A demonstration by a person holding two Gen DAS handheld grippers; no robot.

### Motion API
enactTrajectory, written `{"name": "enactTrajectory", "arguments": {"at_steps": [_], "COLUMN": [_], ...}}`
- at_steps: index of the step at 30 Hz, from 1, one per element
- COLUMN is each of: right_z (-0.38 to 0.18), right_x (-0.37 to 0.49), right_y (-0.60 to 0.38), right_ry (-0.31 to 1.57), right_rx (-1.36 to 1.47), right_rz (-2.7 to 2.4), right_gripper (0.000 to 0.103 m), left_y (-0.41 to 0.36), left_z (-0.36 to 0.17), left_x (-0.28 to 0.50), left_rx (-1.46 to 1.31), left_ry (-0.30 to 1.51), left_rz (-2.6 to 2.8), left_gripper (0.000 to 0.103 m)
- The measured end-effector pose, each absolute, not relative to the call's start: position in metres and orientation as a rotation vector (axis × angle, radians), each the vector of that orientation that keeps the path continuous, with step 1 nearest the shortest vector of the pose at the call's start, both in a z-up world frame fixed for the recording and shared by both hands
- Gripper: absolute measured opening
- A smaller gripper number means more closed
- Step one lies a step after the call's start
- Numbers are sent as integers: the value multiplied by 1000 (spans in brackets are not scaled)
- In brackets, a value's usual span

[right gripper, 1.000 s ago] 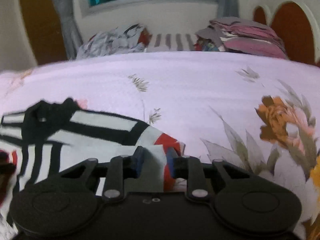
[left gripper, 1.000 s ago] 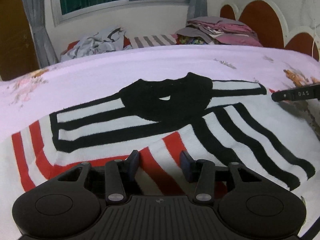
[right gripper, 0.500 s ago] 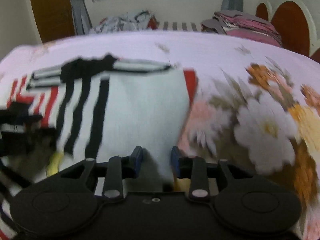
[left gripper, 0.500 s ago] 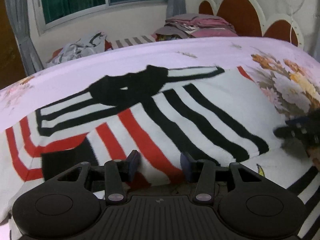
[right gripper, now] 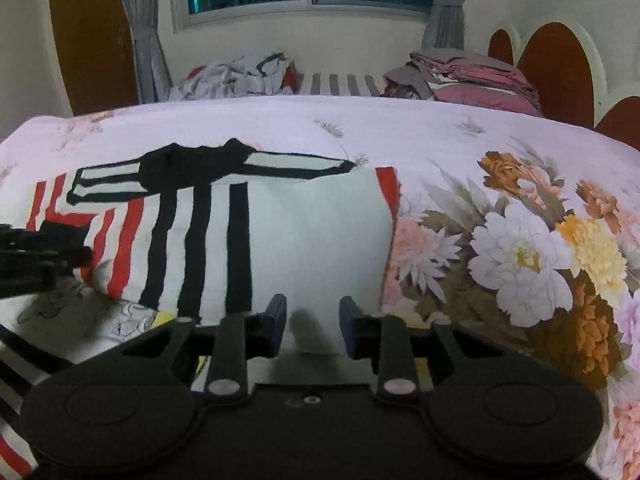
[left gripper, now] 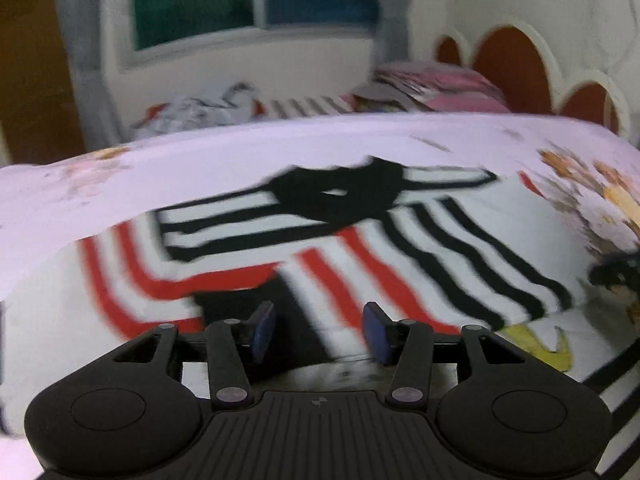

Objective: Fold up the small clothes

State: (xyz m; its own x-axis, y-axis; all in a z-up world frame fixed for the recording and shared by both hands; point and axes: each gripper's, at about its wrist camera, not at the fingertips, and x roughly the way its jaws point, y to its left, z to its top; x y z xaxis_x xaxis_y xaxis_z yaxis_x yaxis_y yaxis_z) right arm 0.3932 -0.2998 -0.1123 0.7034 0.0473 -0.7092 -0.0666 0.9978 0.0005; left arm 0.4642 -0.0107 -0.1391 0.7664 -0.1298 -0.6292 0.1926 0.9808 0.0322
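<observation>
A small white shirt with black and red stripes and a black collar (left gripper: 344,196) lies on the bed, its sleeves folded in over the body; it also shows in the right wrist view (right gripper: 256,236). My left gripper (left gripper: 318,330) is open just above the shirt's near left part, nothing between its blue pads. My right gripper (right gripper: 312,328) is open over the shirt's near right edge, also empty. The left gripper shows at the left edge of the right wrist view (right gripper: 36,256). The right gripper appears blurred at the right edge of the left wrist view (left gripper: 616,276).
The bed has a lilac flowered cover (right gripper: 520,248). A crumpled heap of clothes (right gripper: 236,76) and a folded stack (right gripper: 472,80) lie at the far side, by the headboard (right gripper: 560,68) and window.
Both grippers have let go of the shirt and opened wider. The folded sleeve parts now lie flat on the shirt. Both grippers have drawn back a little toward the near edge.
</observation>
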Motion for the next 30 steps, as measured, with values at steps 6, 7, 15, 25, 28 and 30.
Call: {"name": "enactTrajectory", "arguments": {"at_steps": [6,7,15,25,28,30], "right_z": [-119,-121,-123,-132,-118,-108], "right_x": [395,397,400,409,407,401], "right_y": [-308,-310,-309,-299,-296,-294], "right_ry": [811,819,838,883,840,781], "right_rx": [64,79,87,20,36,65], "right_rz": [9,2,-2,-7,-2,22], "right_gripper": [29,29,27,31,31,34], "left_y": [37,40,31,37,48,62], "left_z": [-147,-152,-152,-169,-156,-148], "left_x": [487,495,511,501,490,477], "left_rx": [-41,-67,-23,153,135,97], "left_ry": [718,742,639,734,705,685], "left_rz": [-111,-133,-119,-15,10,13], "left_gripper": [49,49,6,70,70,70]}}
